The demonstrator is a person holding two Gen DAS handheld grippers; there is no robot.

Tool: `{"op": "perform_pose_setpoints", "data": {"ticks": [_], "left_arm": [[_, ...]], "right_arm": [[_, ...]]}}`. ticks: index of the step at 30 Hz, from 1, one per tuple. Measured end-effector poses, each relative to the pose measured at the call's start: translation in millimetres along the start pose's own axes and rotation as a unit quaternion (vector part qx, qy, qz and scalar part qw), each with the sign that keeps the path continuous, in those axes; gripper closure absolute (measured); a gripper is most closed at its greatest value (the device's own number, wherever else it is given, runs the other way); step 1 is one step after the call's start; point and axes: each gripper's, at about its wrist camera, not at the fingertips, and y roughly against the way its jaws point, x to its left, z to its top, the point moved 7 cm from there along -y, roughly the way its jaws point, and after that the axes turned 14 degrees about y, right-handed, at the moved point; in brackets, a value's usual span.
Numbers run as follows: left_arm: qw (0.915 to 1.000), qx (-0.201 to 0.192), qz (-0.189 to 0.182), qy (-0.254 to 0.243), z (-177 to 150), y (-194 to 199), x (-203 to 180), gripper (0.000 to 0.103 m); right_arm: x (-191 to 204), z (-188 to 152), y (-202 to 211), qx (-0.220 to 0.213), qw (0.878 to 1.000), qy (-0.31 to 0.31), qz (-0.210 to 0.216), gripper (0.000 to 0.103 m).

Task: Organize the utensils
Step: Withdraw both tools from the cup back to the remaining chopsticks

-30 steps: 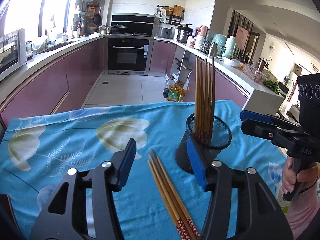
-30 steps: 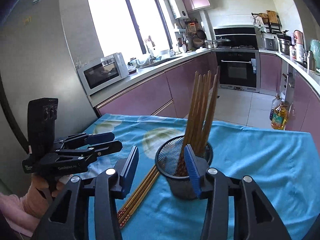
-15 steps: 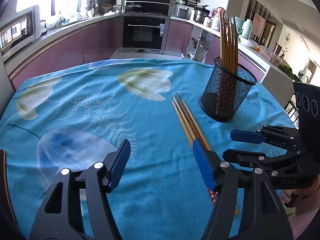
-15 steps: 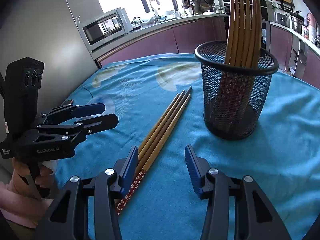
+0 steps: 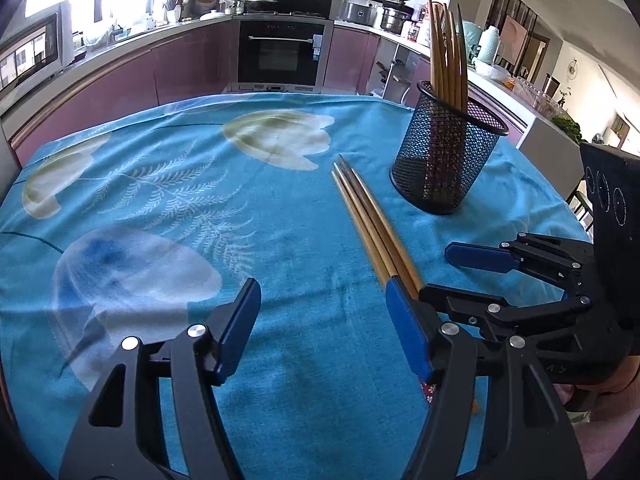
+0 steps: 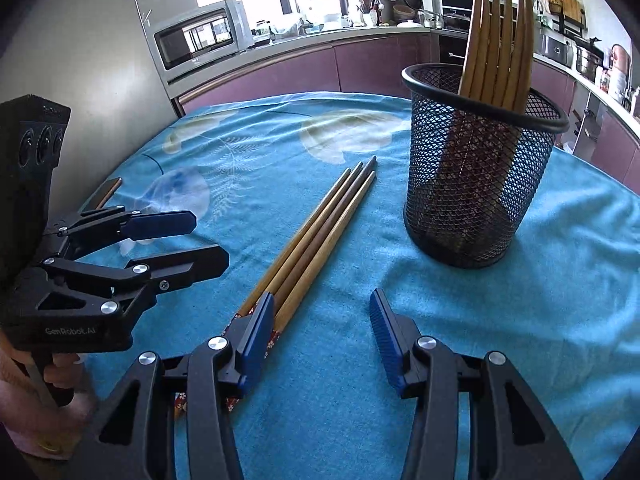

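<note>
A bundle of wooden chopsticks (image 5: 370, 216) lies on the blue floral tablecloth (image 5: 180, 184), tips pointing away; it also shows in the right wrist view (image 6: 320, 224). A black mesh holder (image 5: 448, 152) stands upright to their right with several chopsticks in it; the right wrist view shows the holder (image 6: 480, 184) too. My left gripper (image 5: 324, 304) is open and empty, low over the cloth, its right finger beside the chopsticks' near ends. My right gripper (image 6: 322, 312) is open and empty, its left finger over the patterned chopstick ends.
The table's far edge drops to a kitchen floor. Purple cabinets, an oven (image 5: 286, 54) and a microwave (image 6: 200, 42) line the room. A thin dark flat object (image 6: 106, 192) lies at the table's left edge.
Both grippers pulled back from the holder and dropped low toward the near ends of the lying chopsticks. Both stayed open.
</note>
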Motion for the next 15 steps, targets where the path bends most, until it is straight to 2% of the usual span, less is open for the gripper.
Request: {"op": "perform_pose_setpoints", "data": {"ticks": [15], "left_arm": [[0.9997, 0.019, -0.004, -0.014, -1, -15, -6, 0.039]], "right_arm": [[-4, 1, -3, 0.012, 1.0, 0.002, -0.004, 0.056]]}}
